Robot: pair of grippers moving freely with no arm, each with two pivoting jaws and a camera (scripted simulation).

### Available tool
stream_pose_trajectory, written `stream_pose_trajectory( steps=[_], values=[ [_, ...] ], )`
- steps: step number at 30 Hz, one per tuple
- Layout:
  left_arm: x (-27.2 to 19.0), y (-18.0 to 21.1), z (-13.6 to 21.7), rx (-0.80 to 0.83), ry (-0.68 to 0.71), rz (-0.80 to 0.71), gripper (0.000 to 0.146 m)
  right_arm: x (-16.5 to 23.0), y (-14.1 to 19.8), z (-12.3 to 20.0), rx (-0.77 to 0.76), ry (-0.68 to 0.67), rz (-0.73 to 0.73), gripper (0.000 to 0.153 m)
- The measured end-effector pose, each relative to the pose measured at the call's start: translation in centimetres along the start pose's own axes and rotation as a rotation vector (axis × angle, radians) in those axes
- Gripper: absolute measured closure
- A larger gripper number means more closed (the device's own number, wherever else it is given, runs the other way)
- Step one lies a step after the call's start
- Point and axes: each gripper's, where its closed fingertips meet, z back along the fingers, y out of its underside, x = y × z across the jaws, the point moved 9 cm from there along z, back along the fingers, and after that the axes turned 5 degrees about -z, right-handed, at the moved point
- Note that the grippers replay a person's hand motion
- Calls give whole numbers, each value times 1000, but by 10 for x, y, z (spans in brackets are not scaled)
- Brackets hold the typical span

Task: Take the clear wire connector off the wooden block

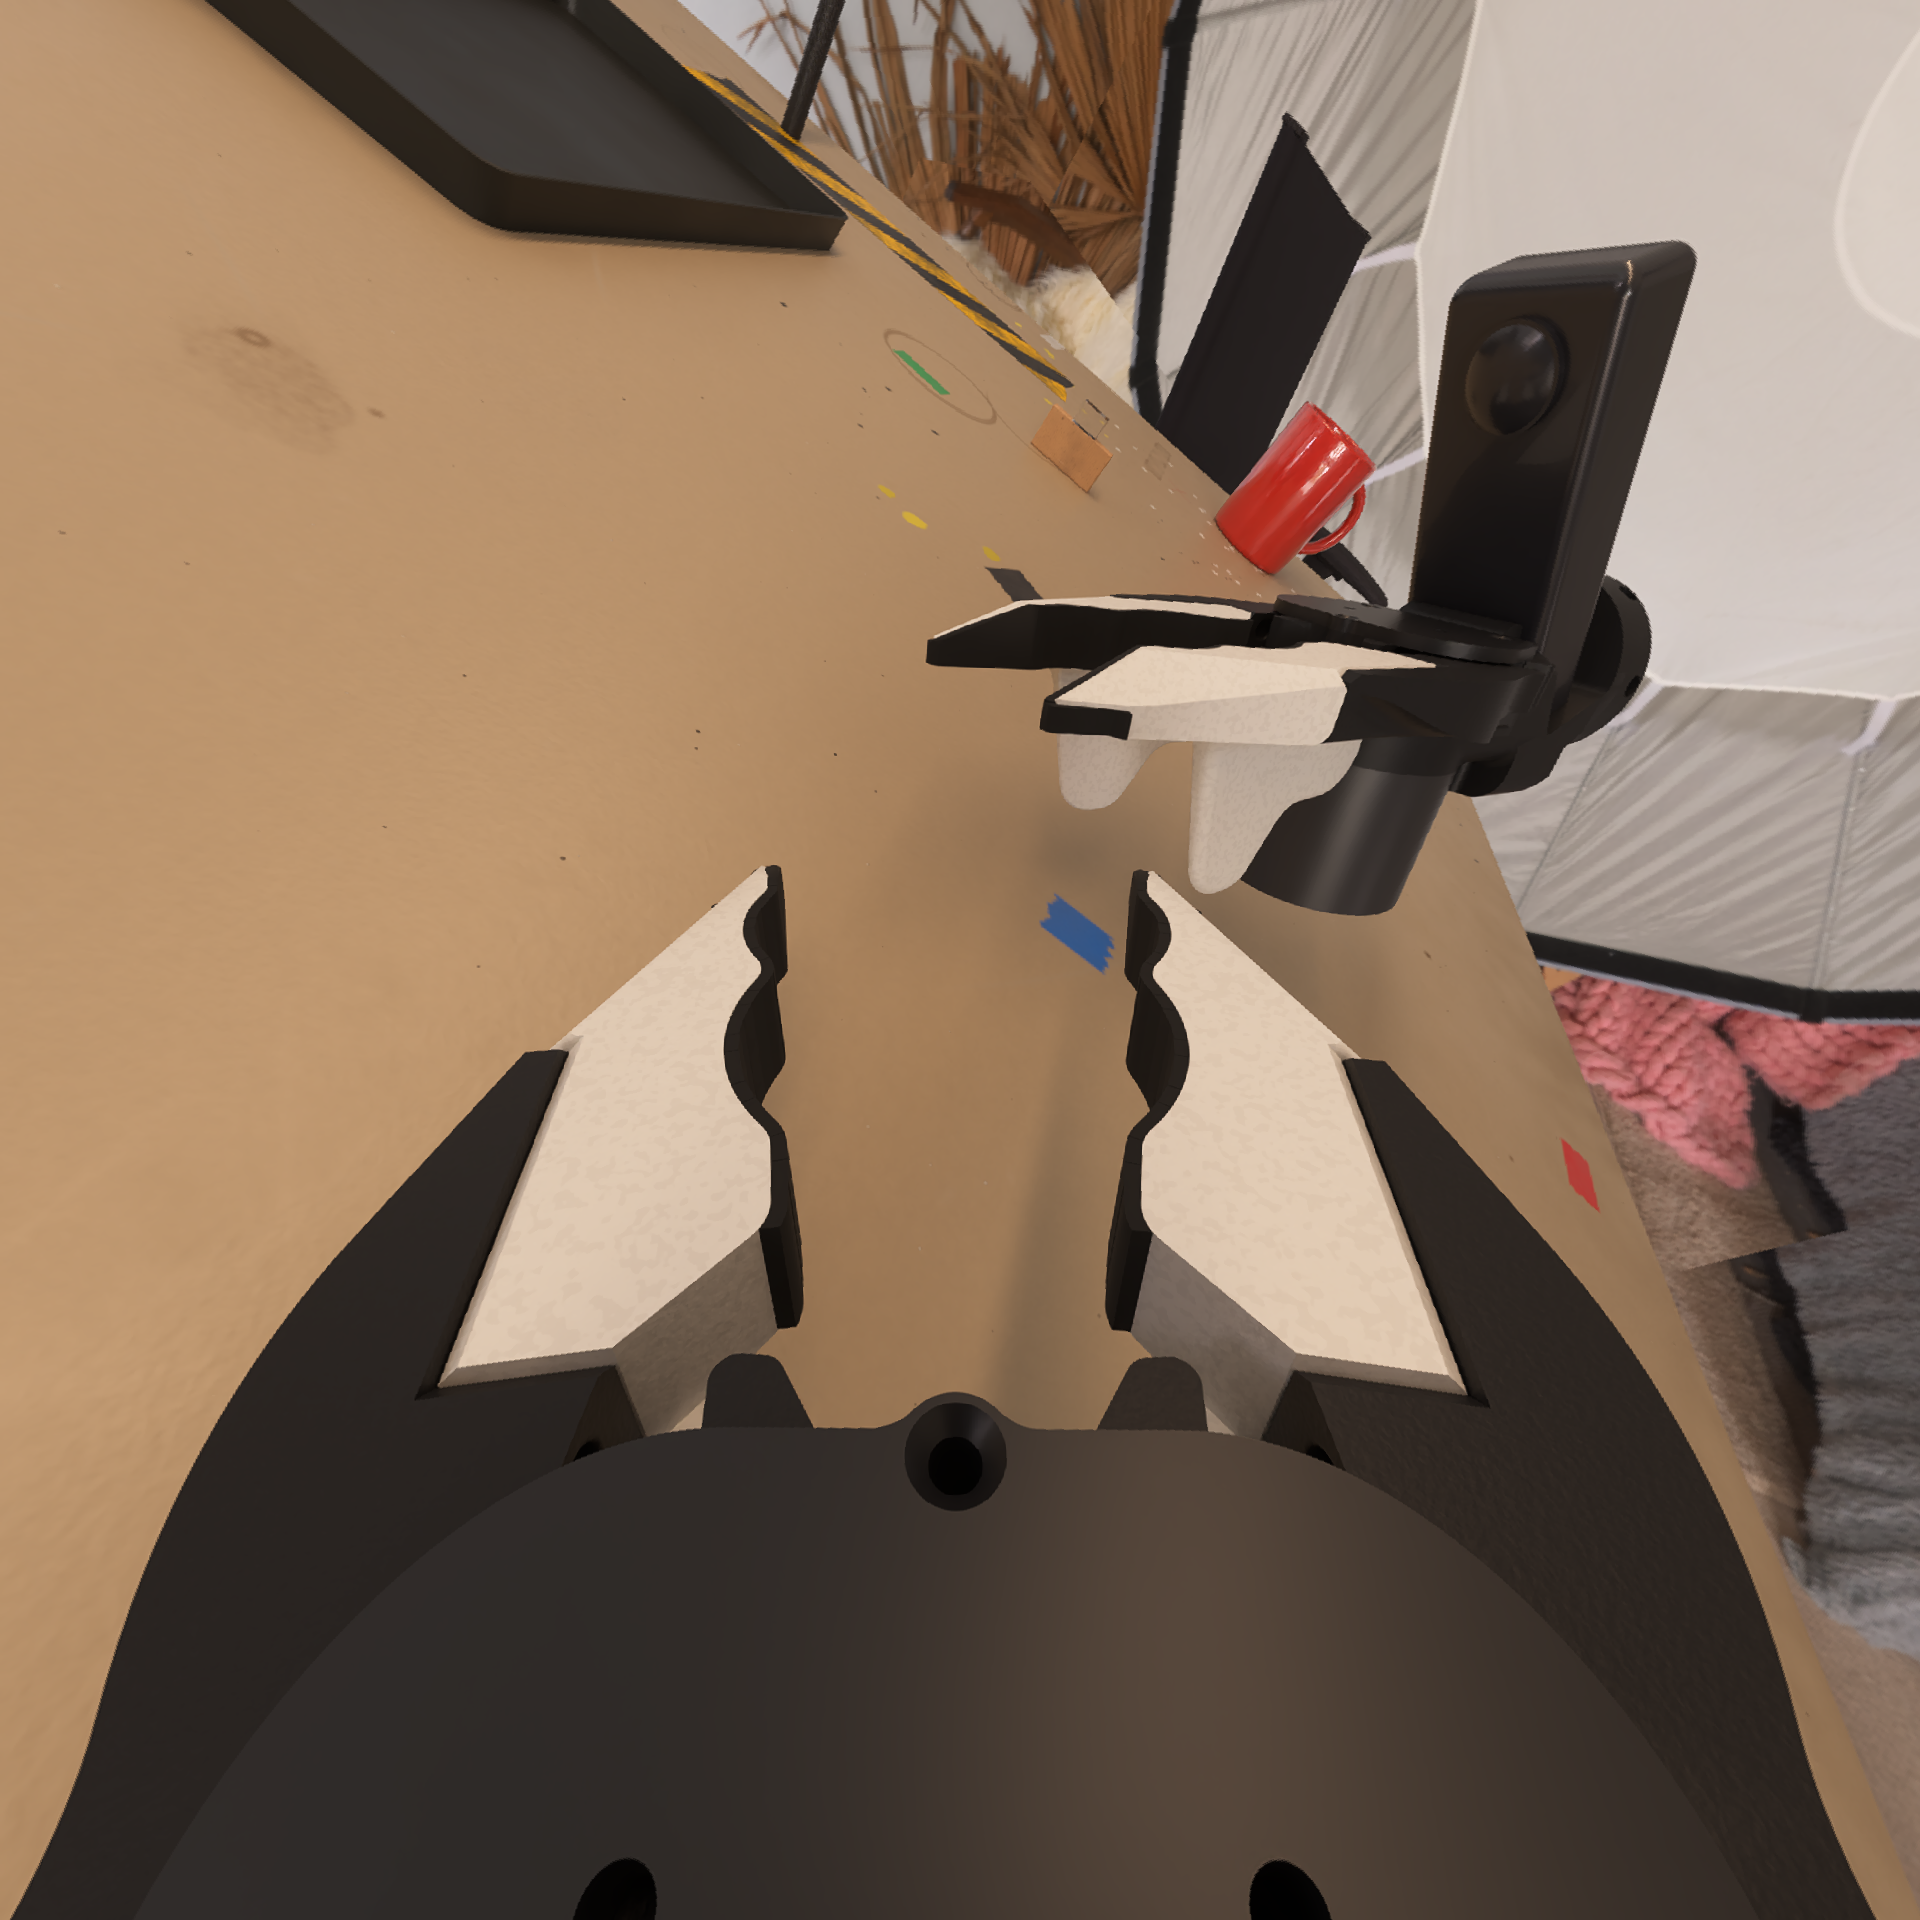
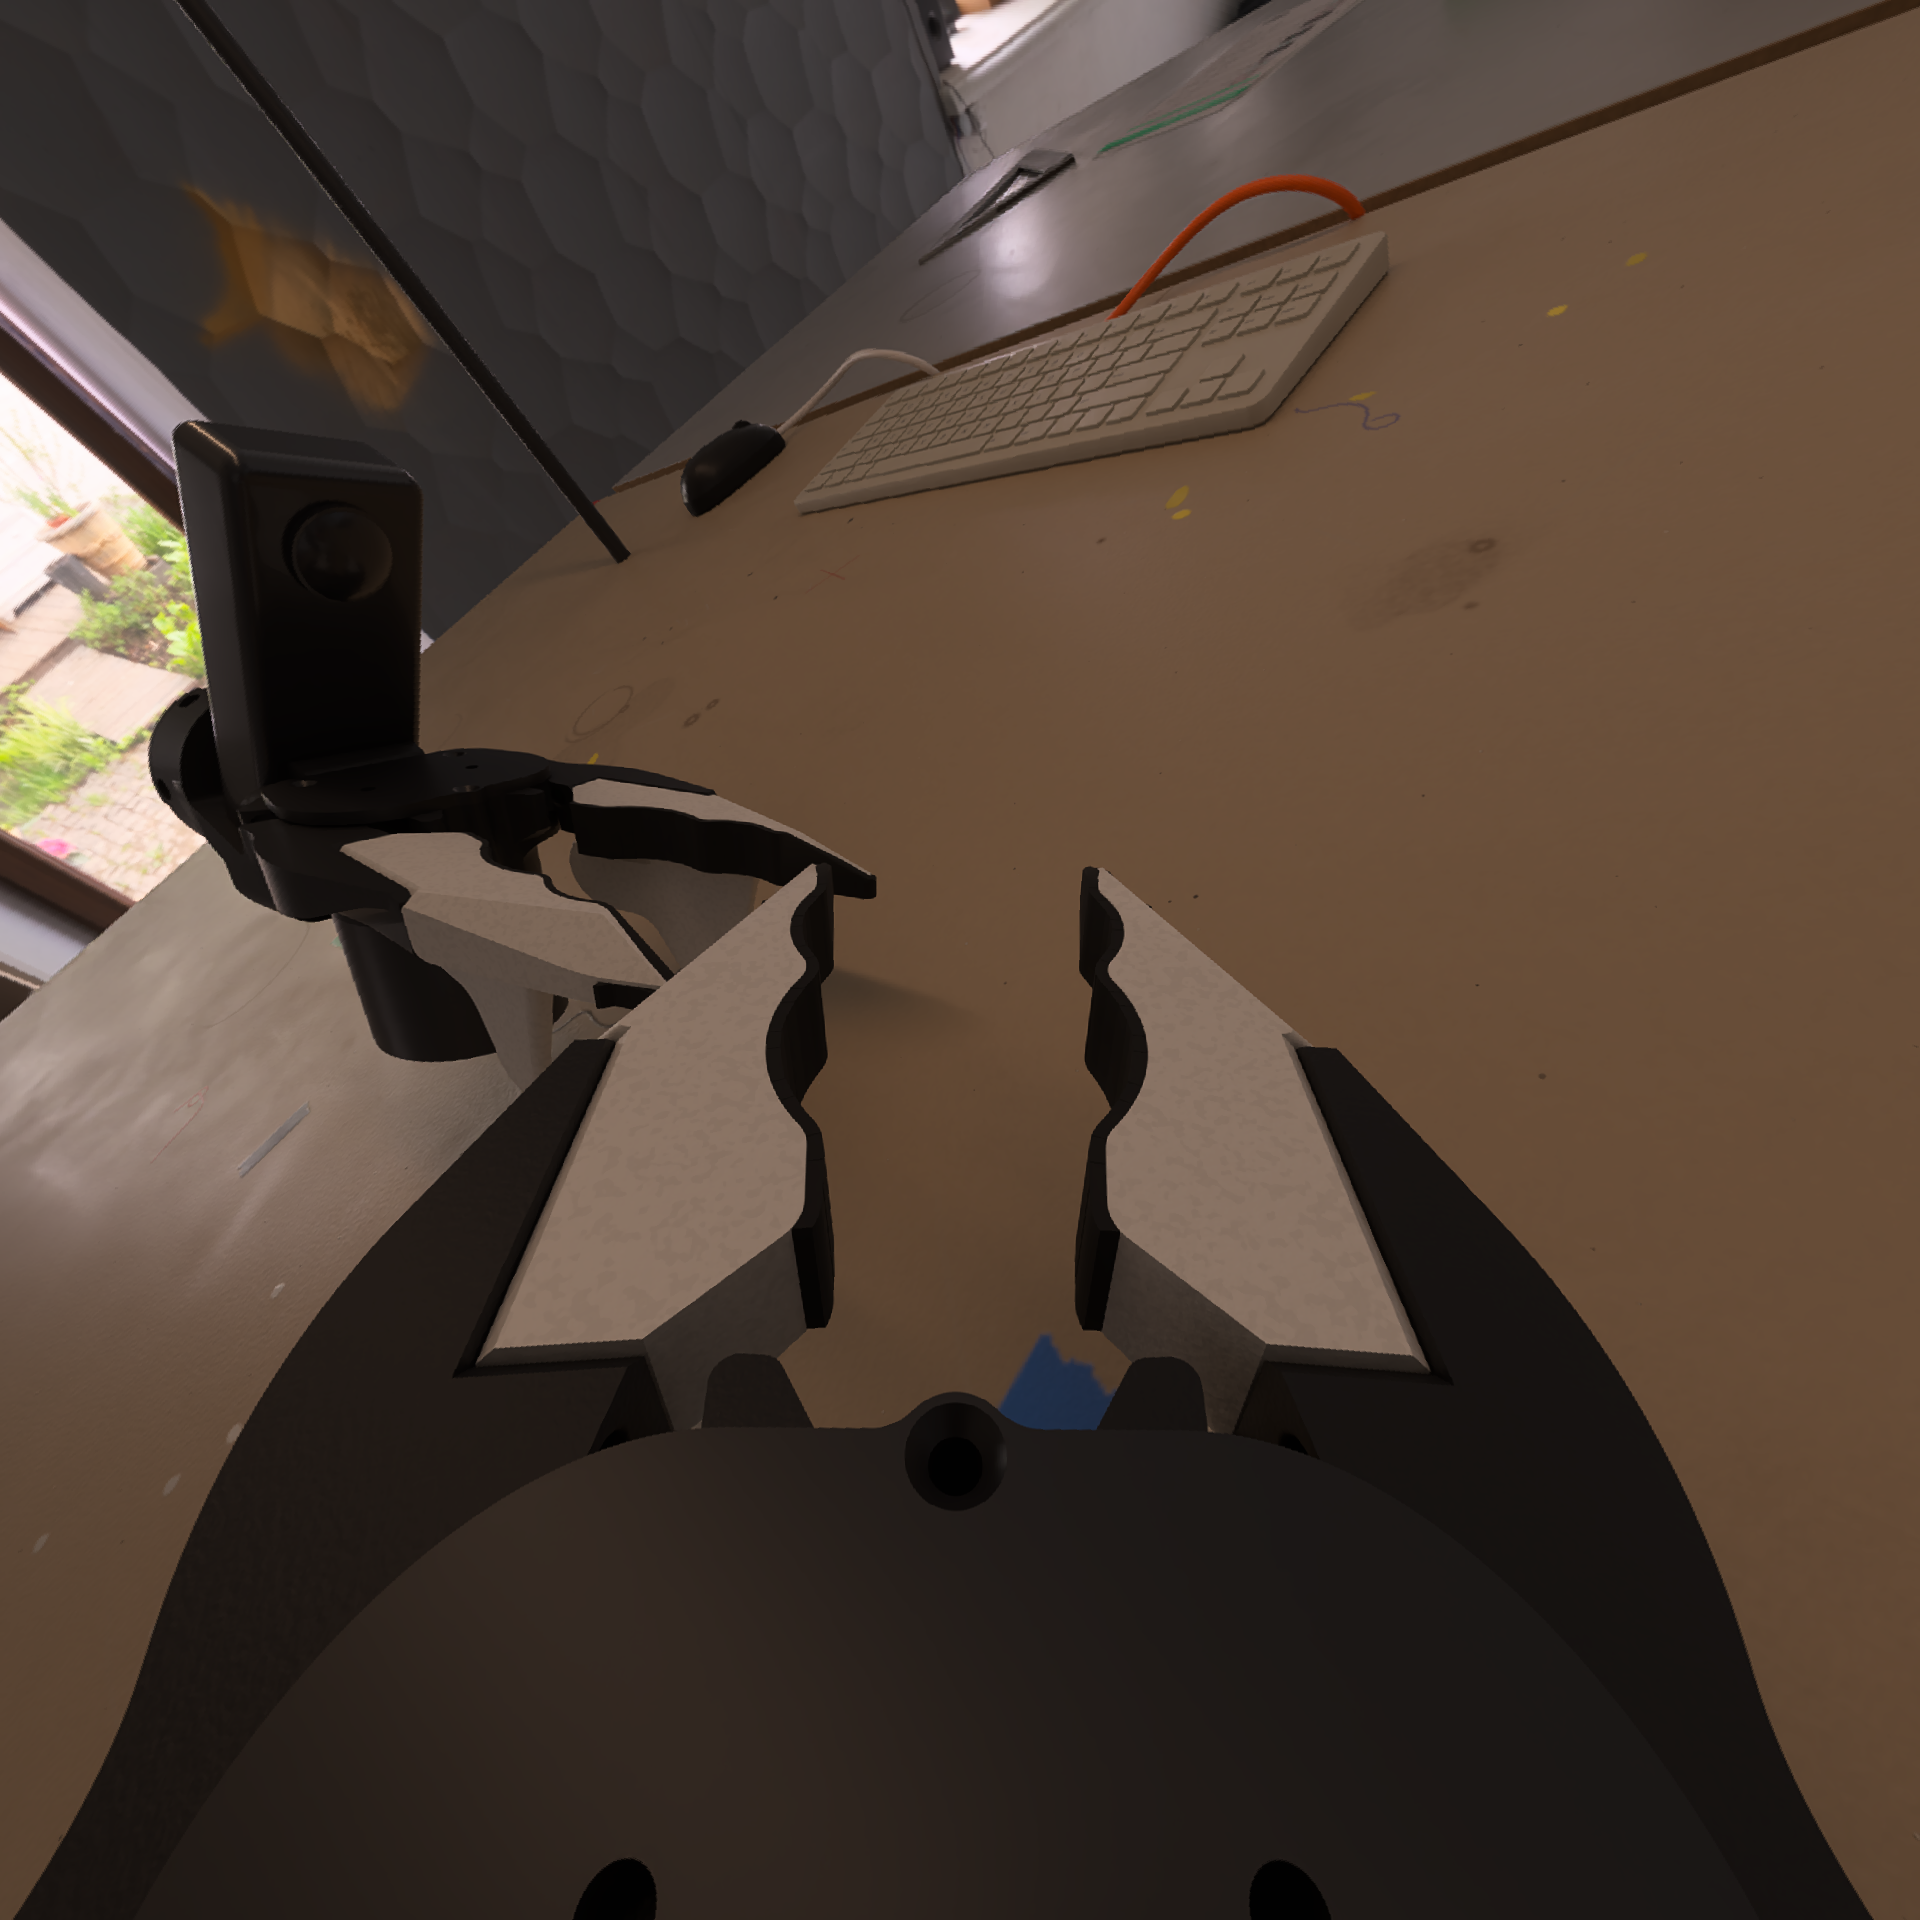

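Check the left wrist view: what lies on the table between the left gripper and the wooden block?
Mostly bare table between the left gripper and the wooden block: only yellow dots and black tape.

The left gripper (image 1: 954, 894) and right gripper (image 2: 954, 894) look alike: rounded matte black bodies with a central screw hole, speckled cream fingers (image 1: 665, 1122) edged by wavy black pads, and an upright black camera block (image 1: 1538, 436).
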Motion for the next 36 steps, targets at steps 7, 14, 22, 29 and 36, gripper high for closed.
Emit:
stream_pose_trajectory(
  steps=[7,14,22,29,36],
  values=[
    [0,0,0,-3,9,21,80,-2,0,-1,6,-15,-38,105],
    [0,0,0,1,11,25,80,-1,1,-2,18,-26,-39,106],
    [0,1,-1,5,11,25,80,0,2,-4,43,-52,-62,104],
    [0,1,-1,10,13,28,80,1,4,-7,75,-88,-114,99],
    [0,2,-2,17,16,29,80,1,5,-8,91,-91,-111,99]
  ],
)
